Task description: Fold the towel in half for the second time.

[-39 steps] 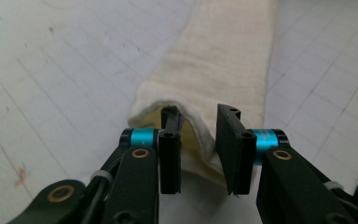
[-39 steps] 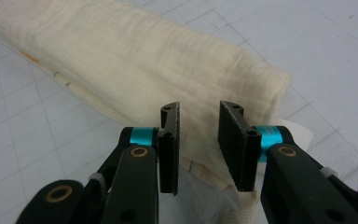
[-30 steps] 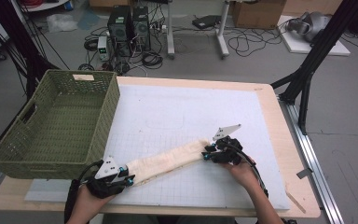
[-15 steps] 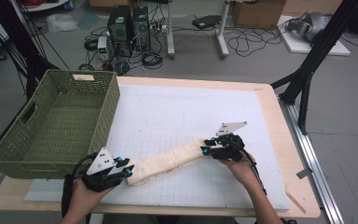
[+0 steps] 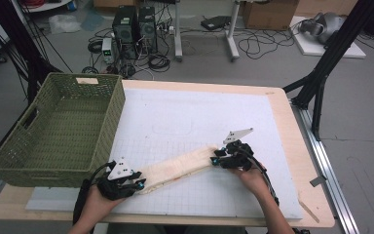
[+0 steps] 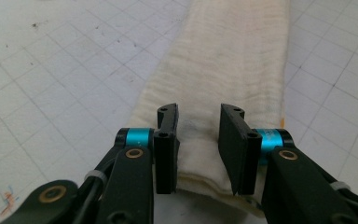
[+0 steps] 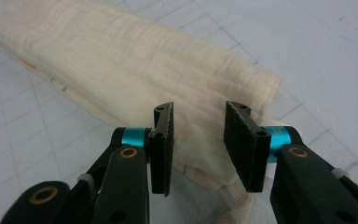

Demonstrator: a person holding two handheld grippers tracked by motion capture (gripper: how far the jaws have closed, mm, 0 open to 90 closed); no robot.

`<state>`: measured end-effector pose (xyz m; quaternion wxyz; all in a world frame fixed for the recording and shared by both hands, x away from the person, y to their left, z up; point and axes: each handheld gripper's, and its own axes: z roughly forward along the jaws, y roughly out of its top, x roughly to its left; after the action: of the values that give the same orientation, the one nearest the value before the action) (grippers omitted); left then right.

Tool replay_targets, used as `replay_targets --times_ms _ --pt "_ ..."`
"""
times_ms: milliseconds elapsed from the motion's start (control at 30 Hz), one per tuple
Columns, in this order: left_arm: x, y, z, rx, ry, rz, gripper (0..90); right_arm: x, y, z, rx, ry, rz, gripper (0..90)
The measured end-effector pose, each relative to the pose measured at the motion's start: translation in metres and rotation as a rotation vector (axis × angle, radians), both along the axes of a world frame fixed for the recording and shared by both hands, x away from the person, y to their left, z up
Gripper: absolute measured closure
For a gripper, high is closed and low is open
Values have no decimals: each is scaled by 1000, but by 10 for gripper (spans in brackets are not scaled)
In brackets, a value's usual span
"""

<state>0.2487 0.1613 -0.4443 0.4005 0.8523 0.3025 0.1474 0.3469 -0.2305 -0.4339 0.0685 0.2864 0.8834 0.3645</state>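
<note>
I can read no text from here. The basket (image 5: 58,131) carries a pale tag (image 5: 87,81) on its far rim, perhaps a label, but it is too small to make out.

Bench (image 5: 292,122) with white grid mat (image 5: 199,117)
Green woven basket (image 5: 58,131) sits at nine o'clock; a folded cream cloth (image 5: 180,165) lies diagonally toward six o'clock.

Sitting on the desk (image 5: 282,117) are one folded cream cloth (image 5: 177,165), one green woven basket (image 5: 58,129), one white gridded mat (image 5: 195,122) and two tools.
</note>
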Motion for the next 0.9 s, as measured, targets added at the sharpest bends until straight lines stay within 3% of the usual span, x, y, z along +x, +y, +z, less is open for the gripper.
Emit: replay_targets --times_ms 200,367,700,900 --pt "0 1 -2 -4 -14 -13 670 -8 -2 -4 -4 -47 -4 607" --pt "1 -1 3 0 -27 -11 655 -9 0 -3 -8 -54 0 556" --pt "17 -18 24 -69 -76 -64 644 -23 -18 14 101 -87 -35 487" --pt "35 -34 22 -101 -62 -86 631 -35 -32 15 130 -89 -54 443"
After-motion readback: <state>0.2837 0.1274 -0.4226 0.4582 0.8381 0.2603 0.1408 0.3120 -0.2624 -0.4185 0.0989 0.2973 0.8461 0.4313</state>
